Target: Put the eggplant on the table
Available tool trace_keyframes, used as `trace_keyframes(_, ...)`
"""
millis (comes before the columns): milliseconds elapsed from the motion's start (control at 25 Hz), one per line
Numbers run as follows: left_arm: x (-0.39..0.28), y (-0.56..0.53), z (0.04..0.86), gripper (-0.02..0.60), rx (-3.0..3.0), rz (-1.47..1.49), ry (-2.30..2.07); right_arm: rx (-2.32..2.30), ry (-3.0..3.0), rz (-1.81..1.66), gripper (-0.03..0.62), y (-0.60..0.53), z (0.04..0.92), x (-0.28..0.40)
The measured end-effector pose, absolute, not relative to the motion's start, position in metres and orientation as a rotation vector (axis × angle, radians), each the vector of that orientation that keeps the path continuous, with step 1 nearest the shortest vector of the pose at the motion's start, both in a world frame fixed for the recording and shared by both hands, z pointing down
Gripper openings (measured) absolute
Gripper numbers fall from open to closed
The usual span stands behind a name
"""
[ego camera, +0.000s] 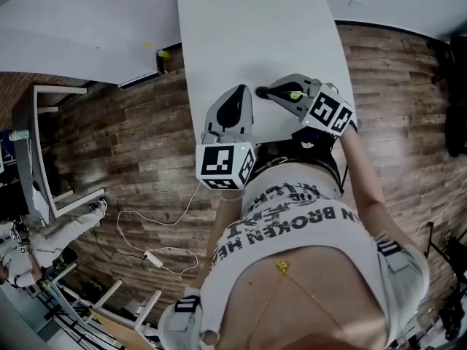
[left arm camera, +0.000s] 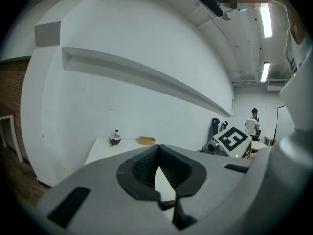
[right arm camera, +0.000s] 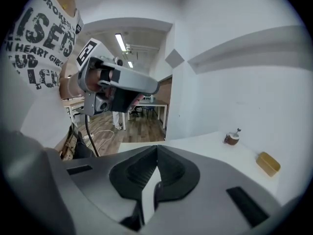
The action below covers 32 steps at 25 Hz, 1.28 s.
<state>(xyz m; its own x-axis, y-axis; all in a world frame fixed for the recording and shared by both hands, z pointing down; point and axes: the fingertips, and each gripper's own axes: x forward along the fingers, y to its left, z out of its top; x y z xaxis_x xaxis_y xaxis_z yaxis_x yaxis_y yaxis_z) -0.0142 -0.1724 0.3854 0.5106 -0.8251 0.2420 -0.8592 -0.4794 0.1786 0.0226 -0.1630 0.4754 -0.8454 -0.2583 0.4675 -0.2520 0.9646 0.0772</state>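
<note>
Left gripper [ego camera: 238,93] and right gripper [ego camera: 262,92] over the white table [ego camera: 241,28], fingers [left arm camera: 139,168] of both closed, empty

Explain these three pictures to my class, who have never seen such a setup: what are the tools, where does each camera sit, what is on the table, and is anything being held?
There is no robot here. A person stands at a white table and holds a two-jaw hand tool in each hand. The head view looks steeply down from a camera on the person's head and shows the left gripper and the right gripper. The black-and-white patterned cubes are part of the tools. The other two pictures come from a camera riding on each gripper and looking along its jaws. In both, the jaws meet at their tips with nothing between them, so nothing is held. At the table's far end are a small brown round thing with a stem and a flat tan thing.
</note>
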Motion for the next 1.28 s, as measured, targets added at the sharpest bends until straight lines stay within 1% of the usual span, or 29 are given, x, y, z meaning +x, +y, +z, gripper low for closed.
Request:
trace_keyframes(640, 0.005, -0.175, 0.363, 0.006, 2.559, 0.109, -1.381, 0.596, -2.941, -0.116, 0.008, -0.159, 0.370, 0.030)
trace_keyframes(1280, 0.017, -0.167, 0.360, 0.006, 2.575, 0.120, -1.372, 0.701, -2.961, -0.096, 0.008, -0.153, 0.356, 0.049)
